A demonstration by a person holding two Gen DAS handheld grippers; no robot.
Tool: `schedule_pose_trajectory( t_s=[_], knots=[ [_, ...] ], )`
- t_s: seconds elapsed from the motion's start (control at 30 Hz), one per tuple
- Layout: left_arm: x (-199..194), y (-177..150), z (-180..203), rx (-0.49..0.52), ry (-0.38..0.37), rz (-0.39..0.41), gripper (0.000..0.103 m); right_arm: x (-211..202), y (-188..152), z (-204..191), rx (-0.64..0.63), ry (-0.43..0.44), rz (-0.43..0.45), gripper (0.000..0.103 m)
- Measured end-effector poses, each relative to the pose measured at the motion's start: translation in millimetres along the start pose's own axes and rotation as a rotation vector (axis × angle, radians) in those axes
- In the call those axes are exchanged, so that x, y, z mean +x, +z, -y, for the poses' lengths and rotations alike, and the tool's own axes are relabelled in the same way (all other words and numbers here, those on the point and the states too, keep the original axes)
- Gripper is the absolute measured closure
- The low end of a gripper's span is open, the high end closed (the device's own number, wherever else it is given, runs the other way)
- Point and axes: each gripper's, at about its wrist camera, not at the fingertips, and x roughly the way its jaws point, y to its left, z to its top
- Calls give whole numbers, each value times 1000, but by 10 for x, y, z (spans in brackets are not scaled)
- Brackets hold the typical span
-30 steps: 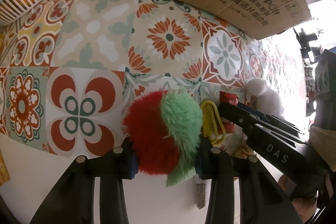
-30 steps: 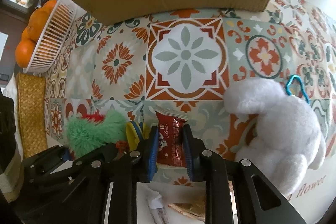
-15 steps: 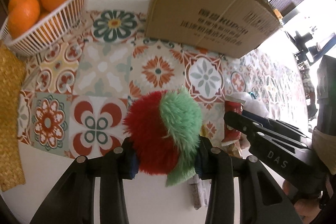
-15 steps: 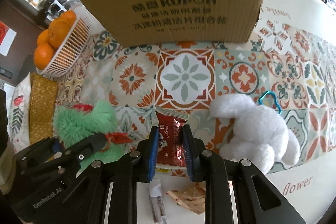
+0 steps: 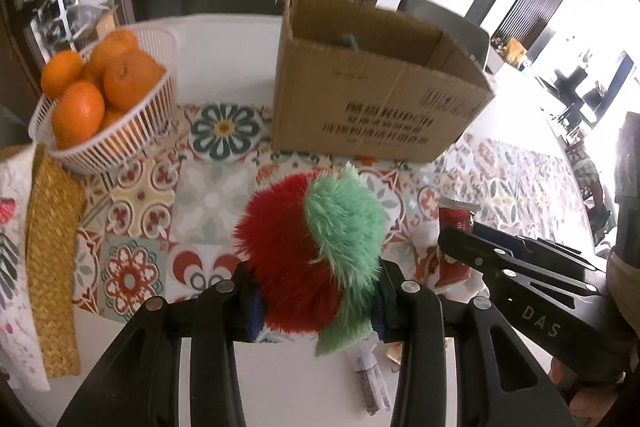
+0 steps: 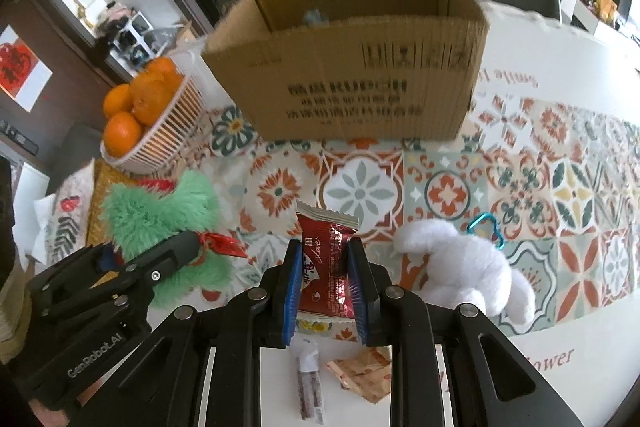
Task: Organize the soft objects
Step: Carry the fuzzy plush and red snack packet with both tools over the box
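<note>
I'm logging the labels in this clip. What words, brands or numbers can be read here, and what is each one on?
"DAS": on the right gripper.
"GenRobot.AI": on the left gripper.
"Love": on the red snack packet.
"flower": on the tablecloth.
"Smile": on the tablecloth, upside down.
Print on the cardboard box: too blurred to read.

Left gripper (image 5: 316, 303): matte black plastic frame, two fingers branching from forked arms with triangular cut-outs. Round silver screw heads at each finger joint. Blue ribbed pads line the inner finger faces. Seen from the right wrist view, its side carries white lettering "GenRobot.AI".

Right gripper (image 6: 324, 283): same build, black body, silver screws, blue pads (image 6: 291, 291) with fine ridges. From the left wrist view its flank shows pale "DAS" lettering and small silver fasteners along the arm.
</note>
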Motion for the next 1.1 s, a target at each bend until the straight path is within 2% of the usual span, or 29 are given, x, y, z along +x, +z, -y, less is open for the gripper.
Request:
schedule_pose_trajectory(
  t_s=[0.6,1.1],
  knots=[
    [-593,380,302,67,-20,194,63,-741,260,-73,-29,24,216,79],
    [-759,788,509,112,-36,271,63,-1064,615,-25,-35,33,327,79]
  ],
)
